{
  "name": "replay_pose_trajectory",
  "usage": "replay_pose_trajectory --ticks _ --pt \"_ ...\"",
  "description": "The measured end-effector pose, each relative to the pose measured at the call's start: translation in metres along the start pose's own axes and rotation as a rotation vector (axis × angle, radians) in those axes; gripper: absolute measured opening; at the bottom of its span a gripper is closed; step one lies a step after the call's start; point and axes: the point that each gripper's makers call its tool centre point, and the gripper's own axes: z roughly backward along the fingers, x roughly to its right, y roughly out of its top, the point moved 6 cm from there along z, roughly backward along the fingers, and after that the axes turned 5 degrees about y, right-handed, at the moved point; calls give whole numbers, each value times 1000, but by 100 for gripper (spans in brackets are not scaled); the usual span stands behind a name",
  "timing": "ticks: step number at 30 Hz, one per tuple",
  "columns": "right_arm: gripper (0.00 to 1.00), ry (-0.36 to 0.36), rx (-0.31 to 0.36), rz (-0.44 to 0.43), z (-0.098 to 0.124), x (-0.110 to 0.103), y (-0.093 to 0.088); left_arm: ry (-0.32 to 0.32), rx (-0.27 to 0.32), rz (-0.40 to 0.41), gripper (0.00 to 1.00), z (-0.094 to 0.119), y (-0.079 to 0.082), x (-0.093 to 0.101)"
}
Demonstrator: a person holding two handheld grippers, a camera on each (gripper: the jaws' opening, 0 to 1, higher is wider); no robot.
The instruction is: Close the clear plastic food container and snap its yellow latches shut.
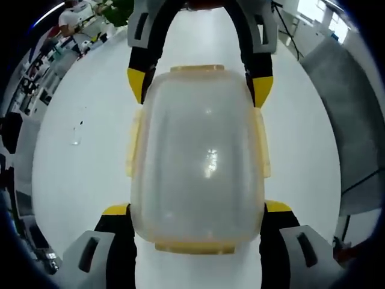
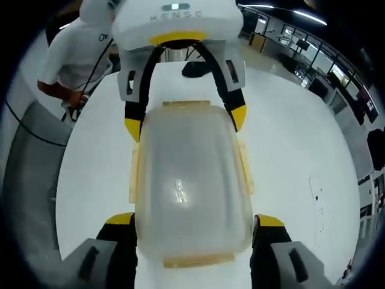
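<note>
The big white worktop [image 1: 78, 180] takes up most of both views. On it sits the clear box [image 1: 201, 159] w/ its lid on, right in the middle btw the two grippers. A grey panel [image 1: 349, 120] stands at the edge of the worktop in the left gripper view. Far back in that view there are shelves w/ lots of small stuff, too small to tell apart. In the right gripper view a person in a white top [image 2: 75, 51] stands behind the far end of the worktop, and a dark thing [image 2: 197, 69] lies on the worktop past the box.

The yellow latches [image 1: 133, 150] sit along all four sides of the box. The side ones stick out a bit from the wall. I can't tell if they are snapped down.

Nothing lies btw the box and the grippers. One small see-through scrap [image 1: 76, 133] lies on the worktop, well apart from the box.

The left gripper [image 1: 197, 211] has its jaws wide apart, one yellow tip at each near corner of the box. The right gripper [image 2: 194, 223] comes from the other end, jaws wide apart too, one tip beside each corner there. Each gripper points at the other across the box. The tips are right by the corners; can't tell if they press on them.
</note>
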Motion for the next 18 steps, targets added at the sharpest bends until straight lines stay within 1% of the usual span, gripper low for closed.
replay_pose_trajectory --ticks 3,7,9,11,12,13,14,15,16,17,18 --pt "77 2 -9 2 0 -1 0 -2 -6 2 83 0 -1 1" --pt "77 0 7 9 1 -4 0 0 19 14 83 2 -2 3" --pt "78 -1 0 13 0 -4 1 0 22 15 83 3 -2 3" --pt "79 -9 -5 16 0 -4 2 1 14 20 83 4 -2 3" --pt "80 -25 -11 25 -1 -4 2 6 13 23 83 5 -2 3" --pt "84 -23 -18 24 -3 -5 2 8 25 10 85 8 0 4" --pt "94 -36 -25 11 -3 -5 1 39 40 -4 93 8 2 2" --pt "99 -50 -30 10 -3 -5 1 71 25 -13 98 10 1 -1" --pt "98 -46 -48 18 -1 -7 -1 74 22 -16 99 14 1 0" --pt "99 -51 -26 25 0 -7 1 65 28 -12 99 16 2 1" --pt "99 -54 -33 24 3 -8 1 62 26 -6 99 18 2 2"
